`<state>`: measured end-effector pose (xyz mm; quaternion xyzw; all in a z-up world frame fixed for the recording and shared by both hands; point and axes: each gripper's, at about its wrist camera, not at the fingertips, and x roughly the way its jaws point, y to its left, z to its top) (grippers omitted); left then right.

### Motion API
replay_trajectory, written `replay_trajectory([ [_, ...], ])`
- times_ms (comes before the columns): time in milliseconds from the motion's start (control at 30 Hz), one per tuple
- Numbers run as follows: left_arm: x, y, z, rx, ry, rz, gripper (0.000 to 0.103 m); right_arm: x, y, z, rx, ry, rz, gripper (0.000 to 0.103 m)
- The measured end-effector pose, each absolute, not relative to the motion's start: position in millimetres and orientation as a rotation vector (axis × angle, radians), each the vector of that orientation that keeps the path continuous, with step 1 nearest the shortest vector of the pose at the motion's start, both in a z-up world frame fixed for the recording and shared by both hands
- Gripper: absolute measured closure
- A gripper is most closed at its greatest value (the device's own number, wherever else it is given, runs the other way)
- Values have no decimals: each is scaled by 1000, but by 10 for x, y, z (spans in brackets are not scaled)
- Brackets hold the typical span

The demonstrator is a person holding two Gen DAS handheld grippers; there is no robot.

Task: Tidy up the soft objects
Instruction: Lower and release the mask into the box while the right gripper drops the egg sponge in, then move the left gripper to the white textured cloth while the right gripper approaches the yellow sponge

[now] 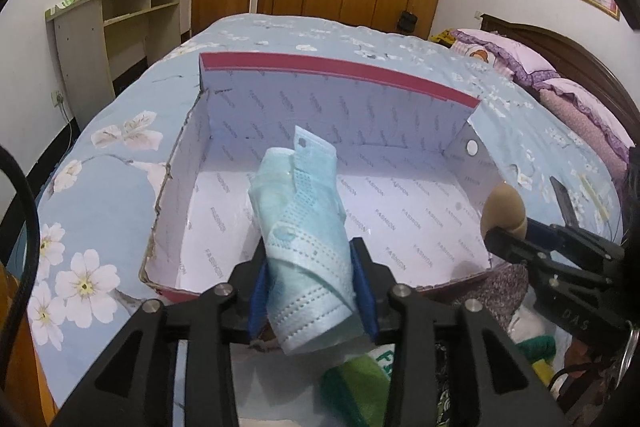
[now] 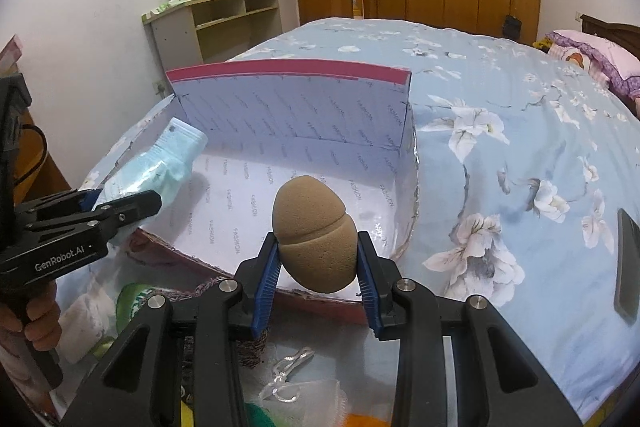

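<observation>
A rolled bundle of pale blue face masks (image 1: 306, 247) sits clamped between the blue pads of the left gripper (image 1: 314, 291), sticking up and forward past the fingertips, with a loose strap end poking off its top. In the right wrist view the same bundle (image 2: 160, 163) hangs over the left near corner of the box. A tan egg-shaped makeup sponge (image 2: 316, 239) is pinched at its wider lower half between the ribbed blue pads of the right gripper (image 2: 318, 275), its rounded tip pointing up; from the left wrist view the sponge (image 1: 505, 209) shows just above the box's right wall.

Both items are held above the open cardboard box (image 1: 320, 75), white inside with "FASHION" printed all over and red on the outside, its tall flap standing up at the far side. The floor of the box looks bare in both views.

The box rests on a bed with a light blue floral sheet (image 2: 500, 115). Just in front of the box, under the grippers, lies a heap of soft things (image 2: 132, 307): white cloth, something green, a speckled knit piece and a clear plastic bit. A dark phone (image 2: 628, 263) lies on the sheet to the right. The person's left hand (image 2: 34, 319) grips the left tool's handle from below, reaching in from the left side.
</observation>
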<state>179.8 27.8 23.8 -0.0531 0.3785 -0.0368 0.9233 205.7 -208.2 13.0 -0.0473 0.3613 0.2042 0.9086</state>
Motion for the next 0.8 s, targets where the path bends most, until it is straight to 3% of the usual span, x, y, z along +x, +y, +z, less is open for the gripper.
replay_trajectory([
  [267,1806,279,247,-114,787,-61,50,2046,-2098,140,-81,742,434,62],
  [467,1769,276,284,-116,787,-57,44,2018,-2105,205,-75,706,426,48],
  [800,1620,315,440,-123,768,-45,44,1892,-2166,382,-67,650,419,47],
])
